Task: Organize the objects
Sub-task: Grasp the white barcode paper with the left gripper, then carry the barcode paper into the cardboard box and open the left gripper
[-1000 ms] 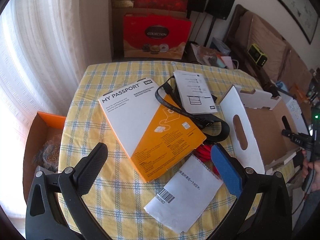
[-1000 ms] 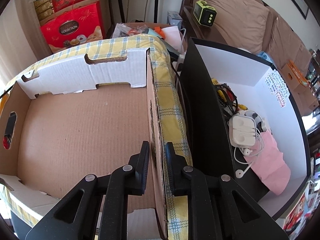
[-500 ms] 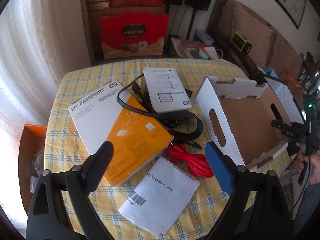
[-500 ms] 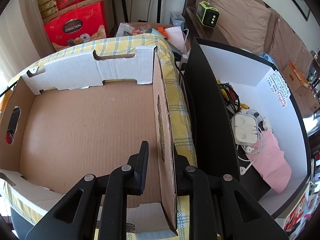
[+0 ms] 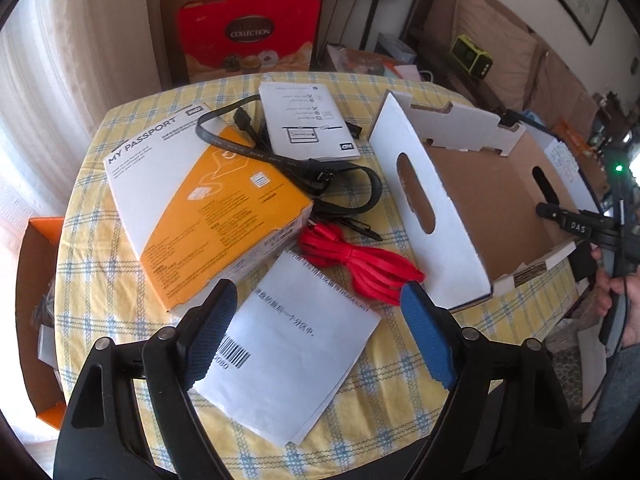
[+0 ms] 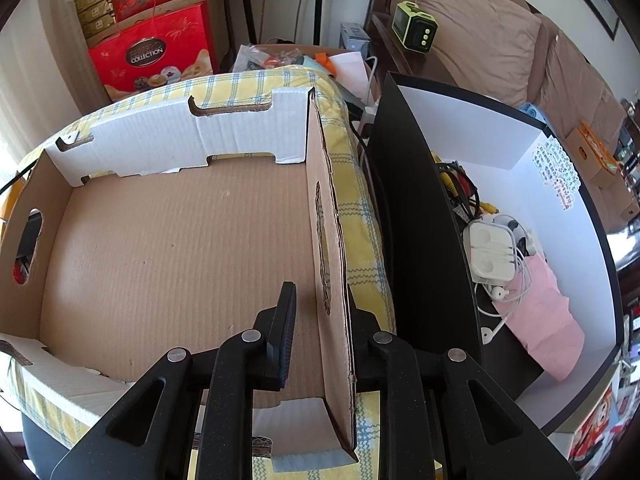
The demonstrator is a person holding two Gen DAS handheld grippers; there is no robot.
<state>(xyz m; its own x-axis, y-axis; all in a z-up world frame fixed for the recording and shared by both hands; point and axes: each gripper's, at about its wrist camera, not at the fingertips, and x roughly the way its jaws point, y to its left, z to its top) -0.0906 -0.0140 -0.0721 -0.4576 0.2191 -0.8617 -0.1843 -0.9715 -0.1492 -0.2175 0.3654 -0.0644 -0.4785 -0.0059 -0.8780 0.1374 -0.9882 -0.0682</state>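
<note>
On the yellow checked table (image 5: 120,320) lie a white-and-orange "My Passport" box (image 5: 200,200), a black cable (image 5: 320,172), a white booklet (image 5: 308,124), a bundled red cable (image 5: 356,260) and a white sheet with a barcode (image 5: 288,344). My left gripper (image 5: 316,292) hovers open over that sheet, touching nothing. An empty cardboard tray (image 5: 436,216) stands to the right. My right gripper (image 6: 322,304) straddles the tray's right wall (image 6: 332,240). Its left pad stands a little off the wall, and its right finger is hidden behind it. In the left wrist view this right gripper (image 5: 546,210) shows at the tray's far side.
An orange box (image 5: 36,240) sits below the table's left edge. A black box with a white inside (image 6: 520,160), holding earphones and cables, stands right of the table. Red gift boxes (image 5: 248,40) and a sofa (image 6: 480,32) lie beyond. A person's hand (image 5: 616,292) holds the right gripper.
My left gripper moved right and lower over the barcode sheet, its jaws narrowing slightly. My right jaws eased apart off the tray wall, which now leans toward the right finger.
</note>
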